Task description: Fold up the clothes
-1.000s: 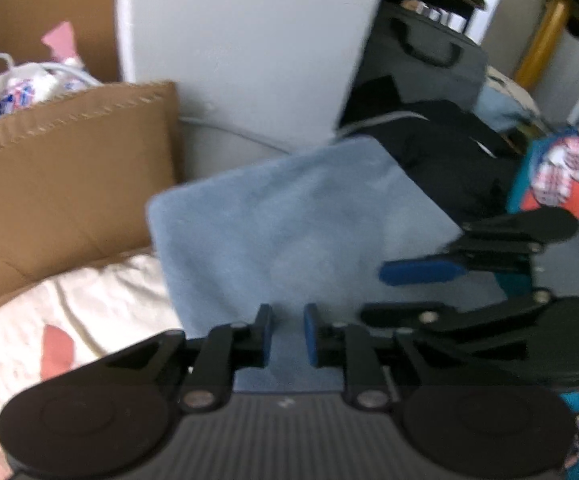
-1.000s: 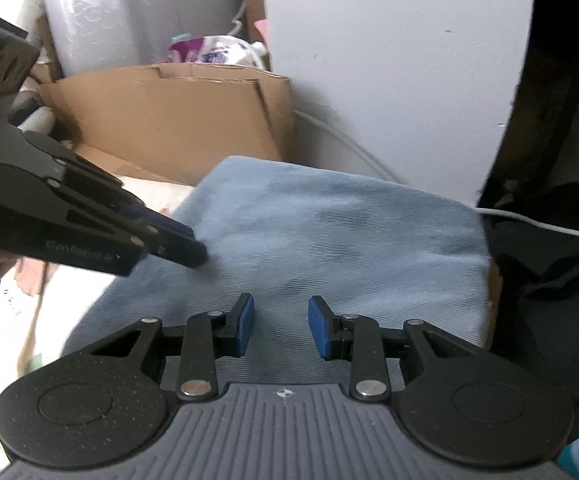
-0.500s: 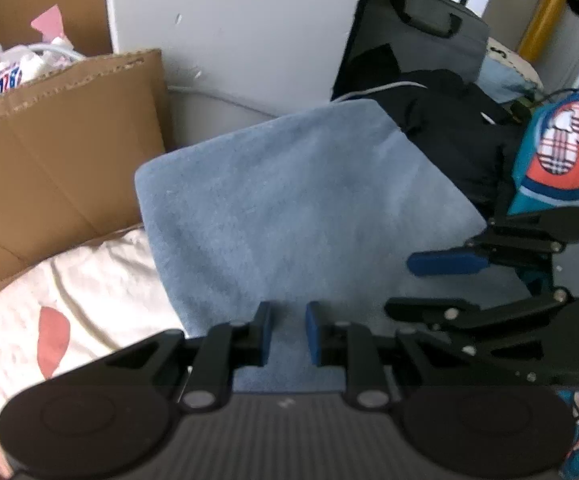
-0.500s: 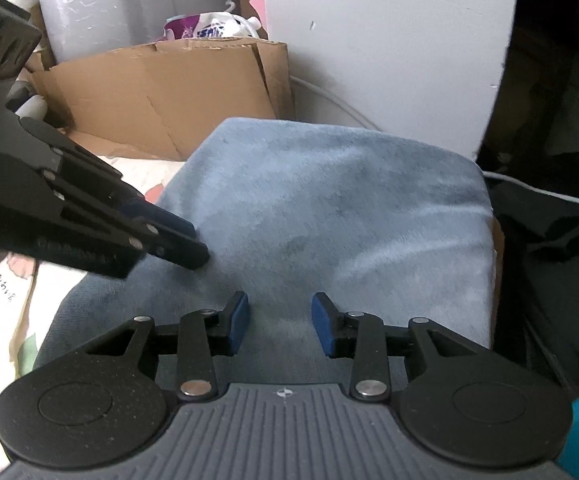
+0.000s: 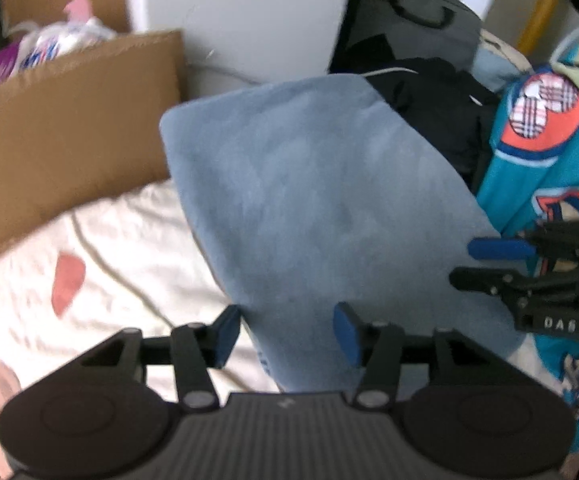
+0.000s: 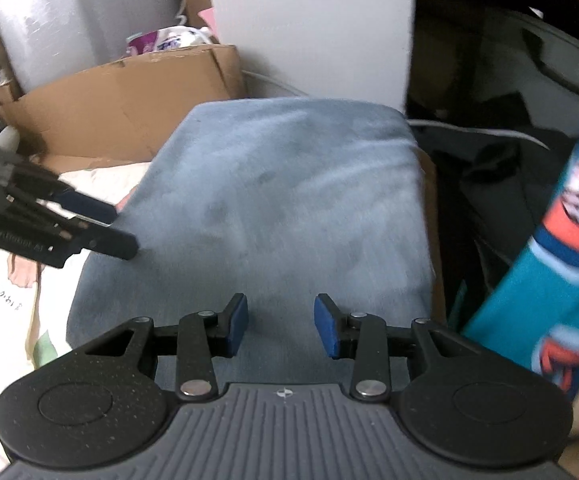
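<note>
The blue cloth (image 5: 321, 200) looks folded flat, the left gripper (image 5: 285, 334) is opening and the right gripper (image 6: 281, 326) is open, both holding nothing, so next comes the teal top (image 5: 541, 168).

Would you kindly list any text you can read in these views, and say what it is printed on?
"DAS": white letters on the right tool, seen from the left wrist.
Maker's lettering on the left tool: too blurred to read.
Small marks on the bedsheet: not legible.
Print on the plastic packet: too blurred.
</note>
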### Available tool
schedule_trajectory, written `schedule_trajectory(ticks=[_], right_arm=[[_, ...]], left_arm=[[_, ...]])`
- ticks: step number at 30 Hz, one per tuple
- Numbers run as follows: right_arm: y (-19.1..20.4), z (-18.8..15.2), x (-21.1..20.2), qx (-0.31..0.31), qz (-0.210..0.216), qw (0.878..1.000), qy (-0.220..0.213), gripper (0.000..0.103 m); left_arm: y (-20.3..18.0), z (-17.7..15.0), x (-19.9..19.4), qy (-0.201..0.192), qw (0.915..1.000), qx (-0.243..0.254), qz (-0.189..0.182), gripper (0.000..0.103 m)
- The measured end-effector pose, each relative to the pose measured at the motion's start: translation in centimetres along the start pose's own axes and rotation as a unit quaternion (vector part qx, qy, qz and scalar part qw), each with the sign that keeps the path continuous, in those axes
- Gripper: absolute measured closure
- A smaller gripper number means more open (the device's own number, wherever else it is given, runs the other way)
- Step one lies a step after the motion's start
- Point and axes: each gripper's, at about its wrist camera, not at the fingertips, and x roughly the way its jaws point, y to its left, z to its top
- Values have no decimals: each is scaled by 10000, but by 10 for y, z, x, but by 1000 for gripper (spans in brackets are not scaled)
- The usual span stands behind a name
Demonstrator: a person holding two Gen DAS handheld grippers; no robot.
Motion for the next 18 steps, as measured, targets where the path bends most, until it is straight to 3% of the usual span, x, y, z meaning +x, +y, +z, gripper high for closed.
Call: schedule_trajectory(ticks=[5, 8, 13, 18], right_arm=[[-3, -13, -7, 371, -244, 9990, -77, 59], [-4, -15, -12, 654, -419, 9969, -134, 59], [-5, -22, -28, 1183, -494, 9917, -123, 59], [-3, -17, -50, 1434, -479, 9885, -6, 59]], left_arm=[[3, -3, -6, -89, 9995, -313, 7, 50], [8, -10, -9, 7, 9988, -491, -36, 51], [8, -15, -25, 302, 9986, -387, 187, 54], [17, -11, -61, 343, 9970, -595, 366, 47]])
